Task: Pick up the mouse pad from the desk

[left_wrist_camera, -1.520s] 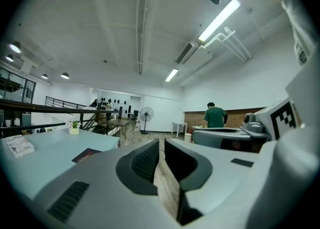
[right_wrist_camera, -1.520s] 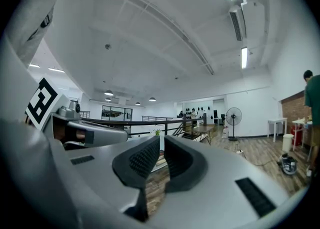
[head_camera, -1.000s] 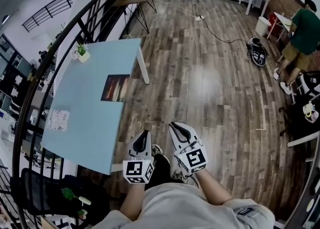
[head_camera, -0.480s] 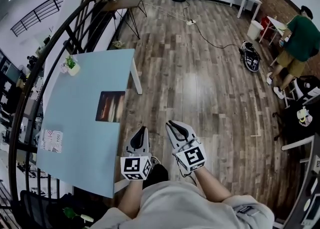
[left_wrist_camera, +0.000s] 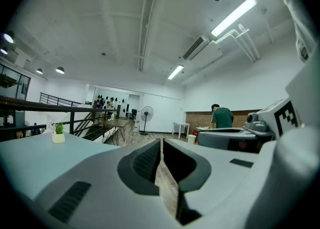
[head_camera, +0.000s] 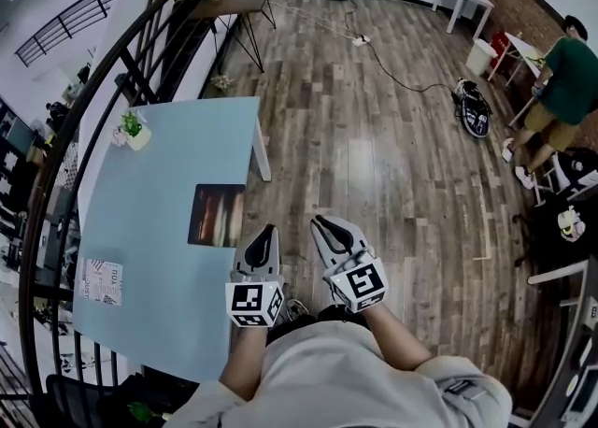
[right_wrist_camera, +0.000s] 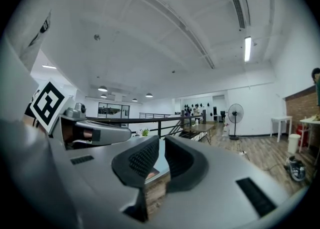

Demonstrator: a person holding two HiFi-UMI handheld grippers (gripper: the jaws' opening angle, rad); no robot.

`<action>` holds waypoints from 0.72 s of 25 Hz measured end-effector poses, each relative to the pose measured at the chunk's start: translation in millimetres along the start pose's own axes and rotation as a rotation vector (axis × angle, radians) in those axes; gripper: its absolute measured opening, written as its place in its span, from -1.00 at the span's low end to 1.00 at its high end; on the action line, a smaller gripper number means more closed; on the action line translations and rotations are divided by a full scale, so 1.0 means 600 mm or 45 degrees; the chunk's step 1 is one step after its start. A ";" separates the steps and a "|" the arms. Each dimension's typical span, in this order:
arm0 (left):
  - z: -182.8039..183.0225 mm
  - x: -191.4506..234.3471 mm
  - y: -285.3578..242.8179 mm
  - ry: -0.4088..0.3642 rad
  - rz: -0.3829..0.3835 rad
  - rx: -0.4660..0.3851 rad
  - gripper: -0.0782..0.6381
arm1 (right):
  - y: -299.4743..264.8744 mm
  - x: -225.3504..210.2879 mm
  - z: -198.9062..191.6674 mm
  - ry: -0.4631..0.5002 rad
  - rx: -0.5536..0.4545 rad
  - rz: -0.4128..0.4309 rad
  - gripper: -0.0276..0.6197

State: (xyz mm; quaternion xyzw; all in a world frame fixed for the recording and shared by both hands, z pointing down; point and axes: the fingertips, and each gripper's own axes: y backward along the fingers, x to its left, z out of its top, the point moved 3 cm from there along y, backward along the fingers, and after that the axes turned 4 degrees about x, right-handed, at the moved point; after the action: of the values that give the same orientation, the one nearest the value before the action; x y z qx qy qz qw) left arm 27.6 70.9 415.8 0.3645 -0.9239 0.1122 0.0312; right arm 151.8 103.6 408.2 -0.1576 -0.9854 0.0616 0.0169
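The mouse pad [head_camera: 217,215] lay at the counter's [head_camera: 159,183] right edge, a potted plant [head_camera: 134,128] at the far-left corner, a leaflet [head_camera: 100,280] near-left.

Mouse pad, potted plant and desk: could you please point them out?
mouse pad [head_camera: 217,215]: head view, its middle.
potted plant [head_camera: 138,139]: head view, its white pot.
desk [head_camera: 159,183]: head view, bare top.

I see the dark, reddish-printed mouse pad [head_camera: 217,215] lying flat on the surface [head_camera: 149,239], ahead-left of the right gripper [head_camera: 322,223], untouched.
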 end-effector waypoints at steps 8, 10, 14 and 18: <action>-0.002 0.064 -0.042 0.044 0.096 0.017 -0.70 | -0.091 -0.014 -0.004 0.004 0.023 0.109 -0.79; -0.004 0.082 -0.056 0.057 0.136 0.022 -0.70 | -0.119 -0.021 -0.003 0.006 0.020 0.151 -0.79; 0.000 0.118 -0.099 0.082 0.239 0.003 -0.70 | -0.184 -0.046 0.009 0.052 0.004 0.264 -0.79; 0.008 0.146 -0.152 0.120 0.344 -0.006 -0.71 | -0.254 -0.081 0.010 0.075 0.028 0.395 -0.79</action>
State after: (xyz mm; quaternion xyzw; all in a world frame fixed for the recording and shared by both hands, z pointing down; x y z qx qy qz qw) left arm 25.6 -53.5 440.2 0.2310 -0.9623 0.1302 0.0599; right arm 150.9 -56.0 420.5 -0.3093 -0.9477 0.0694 0.0376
